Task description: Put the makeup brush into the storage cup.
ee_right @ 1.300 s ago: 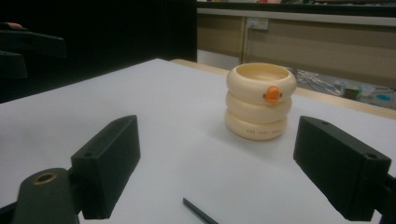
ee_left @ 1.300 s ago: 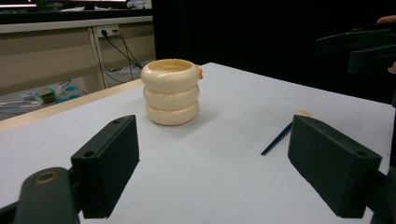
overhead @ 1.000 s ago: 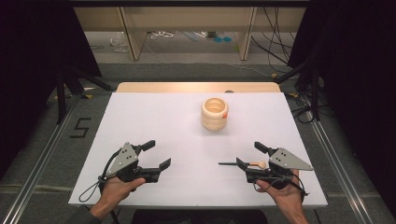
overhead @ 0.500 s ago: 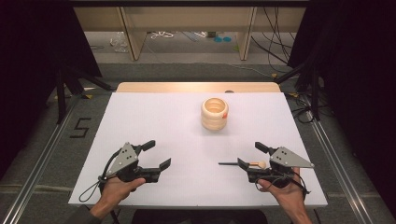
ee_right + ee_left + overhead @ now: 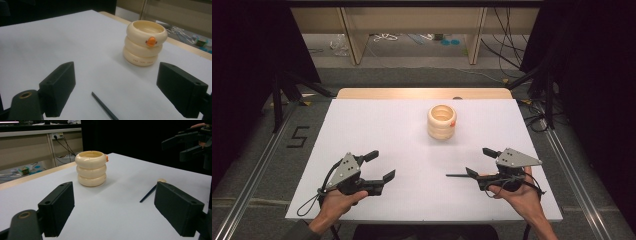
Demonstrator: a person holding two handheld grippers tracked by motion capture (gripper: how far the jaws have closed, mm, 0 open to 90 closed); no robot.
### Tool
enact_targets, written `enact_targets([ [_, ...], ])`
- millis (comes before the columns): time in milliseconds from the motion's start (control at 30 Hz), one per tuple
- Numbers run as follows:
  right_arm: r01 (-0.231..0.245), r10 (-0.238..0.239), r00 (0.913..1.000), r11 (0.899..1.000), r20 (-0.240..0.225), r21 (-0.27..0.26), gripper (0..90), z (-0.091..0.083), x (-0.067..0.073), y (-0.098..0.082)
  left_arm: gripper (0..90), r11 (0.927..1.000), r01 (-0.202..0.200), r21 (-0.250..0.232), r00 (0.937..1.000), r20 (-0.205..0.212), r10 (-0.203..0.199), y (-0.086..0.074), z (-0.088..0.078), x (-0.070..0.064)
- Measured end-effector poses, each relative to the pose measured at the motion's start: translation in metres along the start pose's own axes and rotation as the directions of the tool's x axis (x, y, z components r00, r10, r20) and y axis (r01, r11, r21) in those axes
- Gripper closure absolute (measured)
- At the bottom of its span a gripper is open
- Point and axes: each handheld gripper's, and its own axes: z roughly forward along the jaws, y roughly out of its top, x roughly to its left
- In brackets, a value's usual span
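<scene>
A cream cup of three stacked rings (image 5: pixel 442 121) with an orange duck beak stands upright at the table's far middle. It also appears in the left gripper view (image 5: pixel 91 168) and the right gripper view (image 5: pixel 145 42). A thin dark stick (image 5: pixel 457 175) lies flat on the table, and its pale tip (image 5: pixel 161 180) can be seen. My left gripper (image 5: pixel 383 165) is open near the front left, with nothing between its jaws (image 5: pixel 113 207). My right gripper (image 5: pixel 478 161) is open at the front right, and the stick (image 5: pixel 103 107) runs beneath its gap, not gripped.
The white table (image 5: pixel 377 125) has a wooden strip along its far edge. Beyond it are shelf legs, cables and small items on the floor. Dark stands flank both sides. My right gripper (image 5: pixel 190 145) appears at the upper right of the left gripper view.
The right gripper has shifted slightly away from the front edge. The left gripper, the stick and the cup have stayed put.
</scene>
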Motion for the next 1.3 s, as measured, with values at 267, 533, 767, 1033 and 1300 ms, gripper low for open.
enact_targets([
  [267,0.047,-0.046,0.9989,0.995,-0.013,0.083,17.7,0.005,-0.009,0.009,16.2,1.0,-0.002,0.0,1.0,0.0,0.002,0.0,0.0,0.0],
  [533,0.082,-0.072,0.996,0.968,-0.053,0.239,18.0,0.016,-0.021,0.008,16.2,0.9999,-0.016,0.0,0.9999,0.002,0.016,0.0,0.0,0.002],
  [767,0.127,-0.108,0.9915,0.922,-0.073,0.366,17.0,0.03,-0.028,0.002,16.2,0.9999,-0.017,0.002,0.9999,0.001,0.017,0.0,0.0,0.001],
  [1033,0.149,-0.116,0.9883,0.866,-0.099,0.477,18.6,0.047,-0.035,-0.001,16.2,0.9999,-0.017,0.001,0.9999,0.002,0.017,0.0,0.0,0.001],
  [1300,0.202,-0.153,0.9789,0.826,-0.136,0.527,22.1,0.056,-0.036,-0.001,16.2,0.9999,-0.016,0.001,0.9999,0.002,0.016,0.001,0.0,0.002],
])
